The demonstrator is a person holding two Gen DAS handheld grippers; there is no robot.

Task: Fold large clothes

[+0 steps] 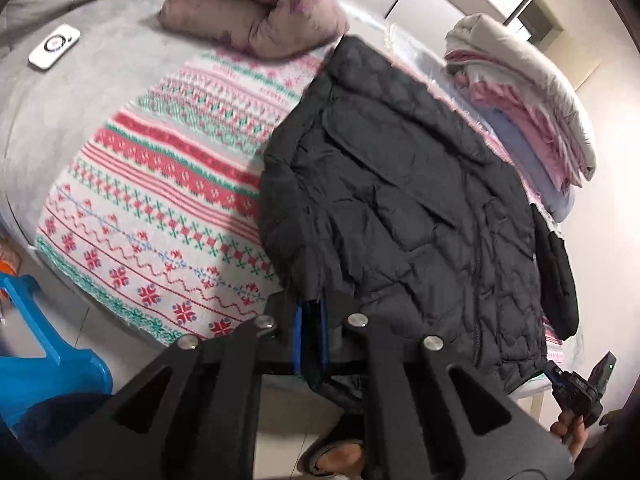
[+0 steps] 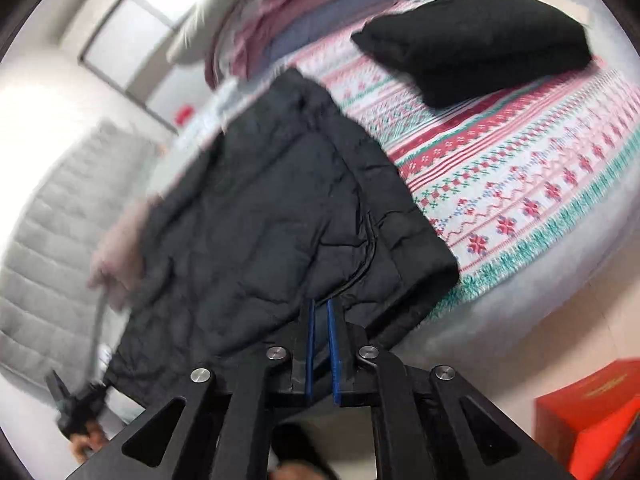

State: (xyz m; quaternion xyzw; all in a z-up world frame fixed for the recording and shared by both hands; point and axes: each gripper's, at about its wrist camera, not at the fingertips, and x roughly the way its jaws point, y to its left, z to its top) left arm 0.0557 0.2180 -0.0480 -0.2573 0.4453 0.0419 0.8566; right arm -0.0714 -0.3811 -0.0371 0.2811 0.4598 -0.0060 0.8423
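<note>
I'm holding the left gripper (image 1: 311, 316) at the bottom centre of its own view, jaws nearly together, and they look to be pinching the near hem of the jacket (image 1: 400, 200), though the fabric between the blue pads is hard to make out. In its own view I'm keeping the right gripper (image 2: 322, 312) at the bottom centre too, jaws narrow with a thin gap showing between the pads; the hem is sitting right at their tips, and I cannot tell whether it is gripped.

The jacket is lying just ahead of both tools on the blanket (image 1: 160, 200). In the left view it is running from lower centre up to the upper middle of the frame, so its long axis is pointing away from me, hem near, far end touching the pillow (image 1: 260, 20). The left gripper seems nearer the hem's corner.

Farther off, a folded black garment (image 2: 480, 48) is resting at upper right in the right view, well apart from the jacket.
</note>
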